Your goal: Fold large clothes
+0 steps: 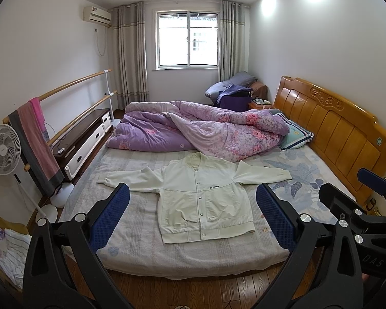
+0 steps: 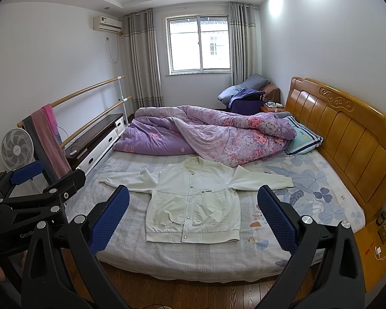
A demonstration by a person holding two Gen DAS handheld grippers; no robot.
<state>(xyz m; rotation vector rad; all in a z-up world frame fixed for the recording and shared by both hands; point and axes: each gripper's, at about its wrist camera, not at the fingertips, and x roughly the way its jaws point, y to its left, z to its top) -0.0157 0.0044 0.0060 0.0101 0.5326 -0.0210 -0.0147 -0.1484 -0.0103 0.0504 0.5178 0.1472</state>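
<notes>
Jacket laid out flat, folding not yet begun.
The cream jacket (image 1: 203,195) lies face-up on the bed (image 1: 193,257), sleeves spread, below the purple quilt (image 1: 193,128). Left gripper (image 1: 193,219) and right gripper (image 2: 193,219) hover with fingers spread wide, empty. Best start: pinch one cuff each, fold sleeves inward evenly.

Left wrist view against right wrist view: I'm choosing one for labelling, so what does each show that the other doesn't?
Only the left wrist view shows folded bedding on the floor at bottom left.

Only the right wrist view shows the wall sockets and a plugged-in charger beside the headboard.

Both show the white jacket spread flat on the bed, the purple quilt, and open fingers.
</notes>
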